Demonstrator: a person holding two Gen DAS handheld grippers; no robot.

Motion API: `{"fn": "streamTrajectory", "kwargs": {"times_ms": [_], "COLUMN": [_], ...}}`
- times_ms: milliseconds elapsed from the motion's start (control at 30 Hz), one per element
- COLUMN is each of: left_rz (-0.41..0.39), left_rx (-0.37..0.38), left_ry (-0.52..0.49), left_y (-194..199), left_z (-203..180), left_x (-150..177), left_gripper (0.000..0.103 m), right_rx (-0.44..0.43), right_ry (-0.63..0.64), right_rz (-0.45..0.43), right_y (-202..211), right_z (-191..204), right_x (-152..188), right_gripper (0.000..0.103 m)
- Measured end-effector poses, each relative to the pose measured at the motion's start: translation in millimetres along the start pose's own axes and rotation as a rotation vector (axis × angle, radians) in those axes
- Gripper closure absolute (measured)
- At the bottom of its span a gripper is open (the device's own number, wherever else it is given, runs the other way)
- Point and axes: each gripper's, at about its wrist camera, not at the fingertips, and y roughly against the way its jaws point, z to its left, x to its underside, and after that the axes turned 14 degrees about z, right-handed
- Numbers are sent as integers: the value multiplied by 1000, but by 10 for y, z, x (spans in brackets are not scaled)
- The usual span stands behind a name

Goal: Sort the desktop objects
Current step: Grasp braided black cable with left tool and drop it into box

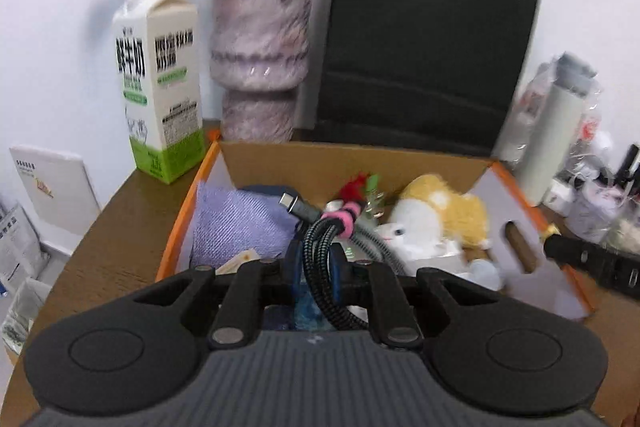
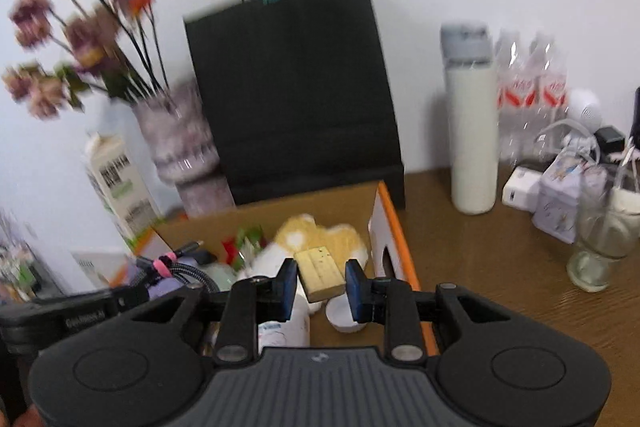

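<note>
Left wrist view: my left hand-held gripper (image 1: 318,277) clamps the braided cable (image 1: 320,251) at lower centre, above the cardboard box (image 1: 360,157); right wrist view: my right hand-held gripper (image 2: 322,285) grips the wooden block (image 2: 320,273) at centre frame, over that box.

Braided cable (image 1: 320,267), matt cardboard box (image 1: 360,155), fluffy plush toy (image 1: 440,215), wood-grain table (image 2: 500,267), glossy glass vase (image 1: 260,59).
</note>
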Motion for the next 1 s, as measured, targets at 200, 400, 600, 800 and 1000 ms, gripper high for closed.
{"fn": "streamTrajectory", "kwargs": {"times_ms": [200, 400, 600, 800, 1000], "left_rz": [39, 24, -62, -4, -20], "left_rx": [-53, -22, -25, -65, -151], "left_ry": [-157, -183, -156, -79, -83], "left_y": [-187, -84, 126, 61, 215], "left_z": [-69, -103, 5, 96, 14], "left_x": [78, 76, -3, -83, -38], "left_gripper": [86, 59, 17, 3, 3], "right_rx": [86, 132, 105, 83, 69], "right_ry": [70, 71, 46, 25, 58], "right_rz": [100, 139, 82, 57, 49], "right_y": [-516, -595, -375, -260, -185], "right_z": [152, 148, 101, 70, 210], "right_x": [124, 158, 84, 38, 72], "right_gripper": [78, 67, 46, 39, 38]}}
